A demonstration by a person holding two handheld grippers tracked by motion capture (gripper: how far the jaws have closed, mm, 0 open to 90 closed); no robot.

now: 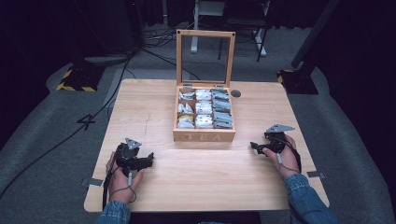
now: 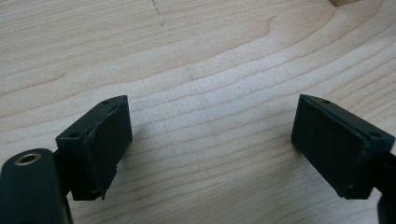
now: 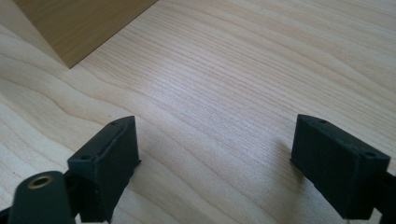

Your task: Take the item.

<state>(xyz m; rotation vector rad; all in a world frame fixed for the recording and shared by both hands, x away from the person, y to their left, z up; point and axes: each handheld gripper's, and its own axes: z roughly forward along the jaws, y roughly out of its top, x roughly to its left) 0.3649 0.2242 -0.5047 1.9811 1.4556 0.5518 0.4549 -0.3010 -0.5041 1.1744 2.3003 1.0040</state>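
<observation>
Left gripper (image 1: 150, 158) and right gripper (image 1: 252, 145) rest on the tabletop (image 1: 154, 107) at lower left and lower right of the high view, jaws spread and empty. Centred in that frame stands the tea box (image 1: 204, 135), lid (image 1: 205, 58) upright; a careless reach could knock the lid shut. Its packets (image 1: 204, 108) show from above, whereas the right gripper view catches just a box corner (image 3: 84, 23).

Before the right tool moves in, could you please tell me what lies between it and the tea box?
Nothing: only bare table lies between the right tool and the tea box, as the high view shows.
</observation>
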